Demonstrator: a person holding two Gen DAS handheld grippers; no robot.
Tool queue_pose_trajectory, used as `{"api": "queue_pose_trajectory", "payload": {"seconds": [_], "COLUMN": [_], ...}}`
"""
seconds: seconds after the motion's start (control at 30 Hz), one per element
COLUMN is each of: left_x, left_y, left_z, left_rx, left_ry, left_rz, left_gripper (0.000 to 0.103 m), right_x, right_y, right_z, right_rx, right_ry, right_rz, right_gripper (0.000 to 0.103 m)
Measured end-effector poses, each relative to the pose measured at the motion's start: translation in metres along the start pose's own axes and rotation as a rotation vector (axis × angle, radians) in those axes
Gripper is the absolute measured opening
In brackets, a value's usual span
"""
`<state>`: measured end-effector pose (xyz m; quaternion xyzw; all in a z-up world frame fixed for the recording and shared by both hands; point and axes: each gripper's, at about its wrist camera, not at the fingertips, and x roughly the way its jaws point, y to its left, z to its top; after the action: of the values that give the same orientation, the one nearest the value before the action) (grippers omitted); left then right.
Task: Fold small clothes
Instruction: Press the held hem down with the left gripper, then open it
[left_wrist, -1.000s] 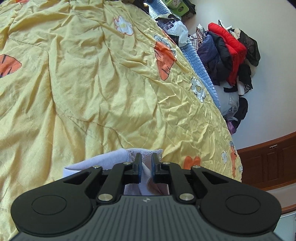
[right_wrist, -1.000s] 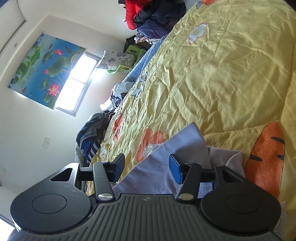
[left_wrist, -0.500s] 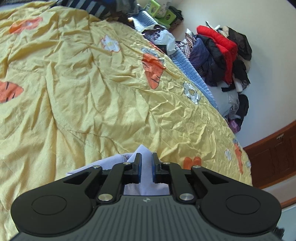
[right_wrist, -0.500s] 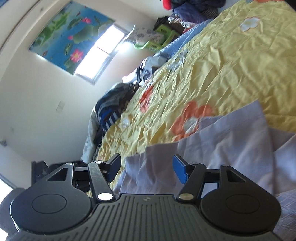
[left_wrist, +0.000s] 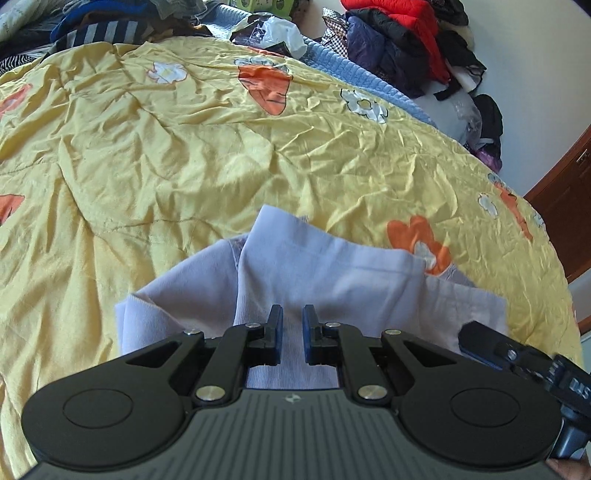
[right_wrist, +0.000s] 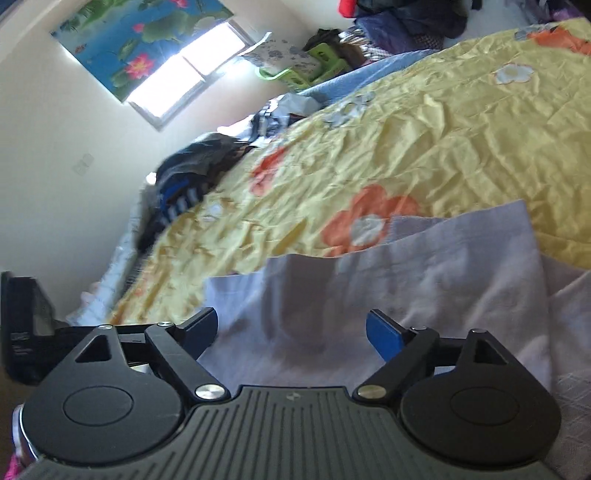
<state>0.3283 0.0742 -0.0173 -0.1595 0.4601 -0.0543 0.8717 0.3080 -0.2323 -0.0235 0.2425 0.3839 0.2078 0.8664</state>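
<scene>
Yellow quilt (left_wrist: 184, 155) more exposed, left hand-held gripper (left_wrist: 292, 325) pinching lilac garment (left_wrist: 332, 266), right hand-held gripper (right_wrist: 291, 330) just opened wide.

Lavender garment (left_wrist: 325, 266): near edge hidden under left gripper (left_wrist: 292, 334) body. Right wrist view motion-blurred; dark clothes heap (right_wrist: 184, 184) at the bedspread's (right_wrist: 461, 140) far edge indistinct. Wall poster (right_wrist: 140, 40) cut off by the top edge.
</scene>
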Motion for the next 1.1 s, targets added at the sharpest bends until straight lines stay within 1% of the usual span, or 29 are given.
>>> {"api": "queue_pose_trajectory", "payload": {"seconds": [0.07, 0.2, 0.37, 0.47, 0.63, 0.73, 0.87, 0.9, 0.97, 1.0, 1.03, 1.07, 1.1], "left_x": [-0.002, -0.007, -0.014, -0.019, -0.025, -0.028, -0.031, -0.032, -0.033, -0.035, -0.035, -0.037, -0.037], "left_y": [-0.001, -0.005, -0.011, -0.015, -0.018, -0.018, -0.020, -0.021, -0.022, -0.022, -0.023, -0.024, -0.025], "left_z": [-0.004, -0.011, -0.024, -0.034, -0.052, -0.062, -0.074, -0.078, -0.083, -0.086, -0.089, -0.092, -0.095], "left_rx": [0.017, 0.063, 0.120, 0.158, 0.204, 0.224, 0.247, 0.254, 0.263, 0.267, 0.271, 0.277, 0.287], "left_ry": [-0.006, -0.031, -0.052, -0.066, -0.088, -0.097, -0.117, -0.123, -0.134, -0.141, -0.147, -0.155, -0.161], "left_rz": [0.011, 0.037, 0.057, 0.068, 0.088, 0.096, 0.110, 0.112, 0.104, 0.098, 0.093, 0.086, 0.076], "left_gripper": [0.010, 0.011, 0.011, 0.011, 0.011, 0.011, 0.011, 0.014, 0.024, 0.032, 0.043, 0.049, 0.062], "right_x": [-0.003, -0.015, -0.023, -0.025, -0.031, -0.034, -0.036, -0.036, -0.036, -0.036, -0.036, -0.037, -0.038], "right_y": [0.000, 0.012, 0.027, 0.029, 0.035, 0.045, 0.055, 0.056, 0.059, 0.059, 0.059, 0.060, 0.060], "right_z": [-0.002, -0.011, -0.025, -0.032, -0.047, -0.058, -0.072, -0.076, -0.082, -0.085, -0.088, -0.090, -0.093], "right_rx": [-0.020, -0.078, -0.148, -0.151, -0.160, -0.219, -0.300, -0.316, -0.343, -0.353, -0.361, -0.367, -0.373], "right_ry": [-0.013, -0.034, -0.029, -0.015, -0.020, -0.015, -0.010, -0.010, -0.010, -0.011, -0.012, -0.013, -0.014], "right_rz": [-0.023, -0.026, -0.041, -0.050, -0.070, -0.092, -0.142, -0.153, -0.175, -0.185, -0.192, -0.197, -0.202], "right_gripper": [0.086, 0.086, 0.087, 0.087, 0.087, 0.088, 0.090, 0.091, 0.091, 0.092, 0.092, 0.092, 0.093]}}
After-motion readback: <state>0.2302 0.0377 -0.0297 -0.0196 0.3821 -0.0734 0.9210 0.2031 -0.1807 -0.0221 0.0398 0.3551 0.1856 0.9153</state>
